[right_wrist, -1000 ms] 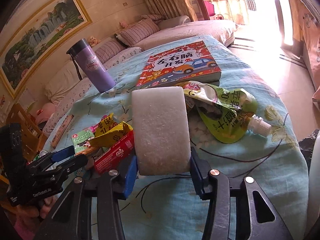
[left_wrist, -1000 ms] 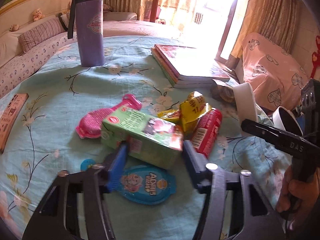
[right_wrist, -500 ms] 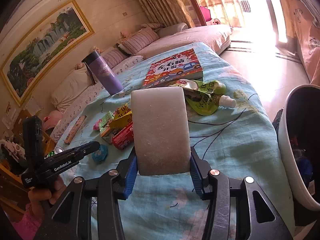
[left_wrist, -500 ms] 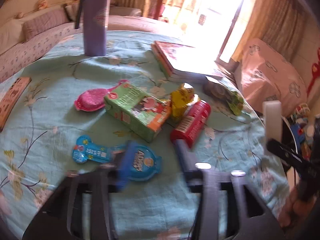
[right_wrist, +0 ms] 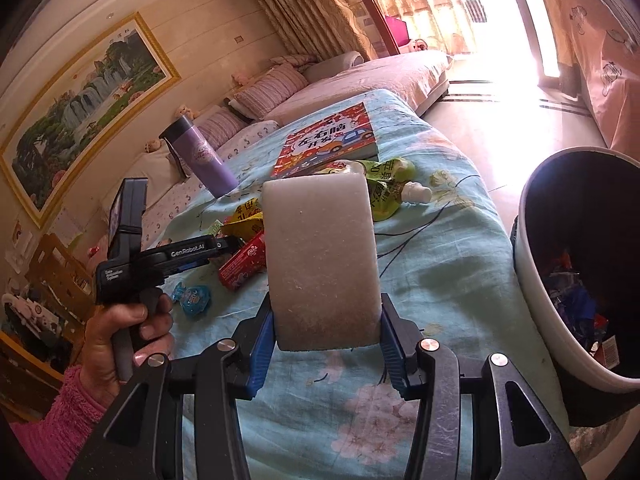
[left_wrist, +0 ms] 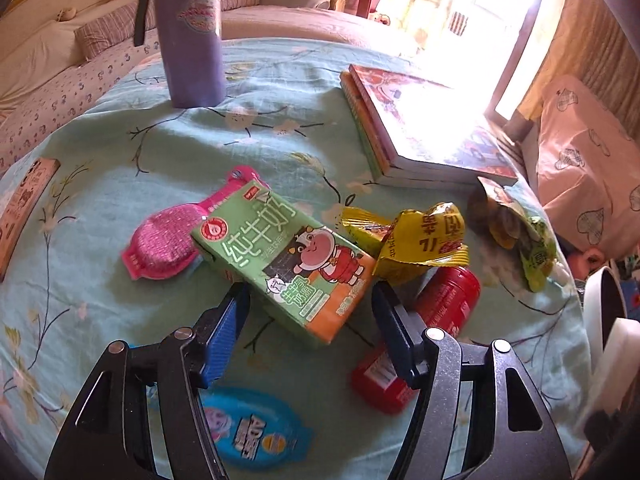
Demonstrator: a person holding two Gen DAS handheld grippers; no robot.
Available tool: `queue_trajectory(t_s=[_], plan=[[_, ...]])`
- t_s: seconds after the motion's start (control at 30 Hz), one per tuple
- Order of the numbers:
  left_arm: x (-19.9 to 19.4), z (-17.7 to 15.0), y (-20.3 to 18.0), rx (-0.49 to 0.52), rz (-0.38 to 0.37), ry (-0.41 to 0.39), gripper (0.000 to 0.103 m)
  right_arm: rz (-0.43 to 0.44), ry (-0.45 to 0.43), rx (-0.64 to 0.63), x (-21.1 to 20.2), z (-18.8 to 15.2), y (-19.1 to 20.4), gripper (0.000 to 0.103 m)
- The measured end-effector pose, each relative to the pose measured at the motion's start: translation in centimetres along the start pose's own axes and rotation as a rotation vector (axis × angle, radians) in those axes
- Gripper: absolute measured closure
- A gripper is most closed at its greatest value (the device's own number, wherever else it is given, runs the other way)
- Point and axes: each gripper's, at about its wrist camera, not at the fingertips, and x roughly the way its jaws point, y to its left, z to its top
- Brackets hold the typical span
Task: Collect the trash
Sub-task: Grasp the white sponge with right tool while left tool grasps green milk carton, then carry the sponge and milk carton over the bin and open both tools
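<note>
Two grippers are at work. Your right gripper (right_wrist: 327, 334) is clenched on a whitish foam block (right_wrist: 322, 256), which stands upright between the blue pads, above the tablecloth (right_wrist: 440, 240) and just left of the trash bin (right_wrist: 536, 292). Your left gripper (left_wrist: 310, 322) is spread wide, its pads either side of the near end of the green milk carton (left_wrist: 280, 256) without touching it. A blue pouch (left_wrist: 248, 432) lies nearest, beneath the left finger; a red wrapper (left_wrist: 444, 304) sits by the right finger. Beyond the carton lie a pink pouch (left_wrist: 164, 244), a yellow wrapper (left_wrist: 424, 240), books (left_wrist: 416, 128) and a purple flask (left_wrist: 192, 28).
</note>
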Motion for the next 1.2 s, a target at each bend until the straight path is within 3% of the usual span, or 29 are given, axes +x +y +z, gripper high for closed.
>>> queue_trajectory(t_s=[0.07,0.1,0.2,0.23,0.4,0.7,0.93,1.13,1.2], plan=[[0.1,-0.2,-0.3,0.029,0.015,-0.016,0.042,-0.004,-0.004,0.006,-0.3,-0.1,-0.4,0.055],[0.1,-0.4,-0.4,0.042,0.017,-0.026,0.049,-0.006,-0.007,0.011,-0.5,-0.1,-0.7,0.055],[-0.3,-1.1,-0.1,0.046,-0.021,-0.023,0.088,-0.012,-0.016,0.022,-1.0,-0.1,-1.3,0.055],[-0.6,-1.5,0.1,0.053,-0.038,-0.021,0.092,-0.013,-0.019,0.025,-1.1,-0.1,-1.5,0.055],[-2.9,-4.1,0.5,0.11,-0.067,-0.048,0.093,-0.009,-0.03,0.026,-1.7,-0.5,-1.5,0.055],[-5.9,-6.3,2.2,0.115,-0.12,-0.074,0.093,0.007,-0.021,0.033,-1.6,-1.2,-1.3,0.055],[-8.3,-8.4,1.7,0.245,-0.211,-0.107,0.096,0.016,-0.02,0.032,-2.1,-1.8,-0.9,0.055],[-9.3,-11.0,1.2,0.303,-0.245,-0.067,0.096,0.016,-0.005,0.036,-2.2,-2.6,-0.9,0.055],[-8.9,-11.2,1.7,0.257,-0.222,-0.021,0.086,0.017,-0.002,0.037,-2.3,-2.6,-0.9,0.055]])
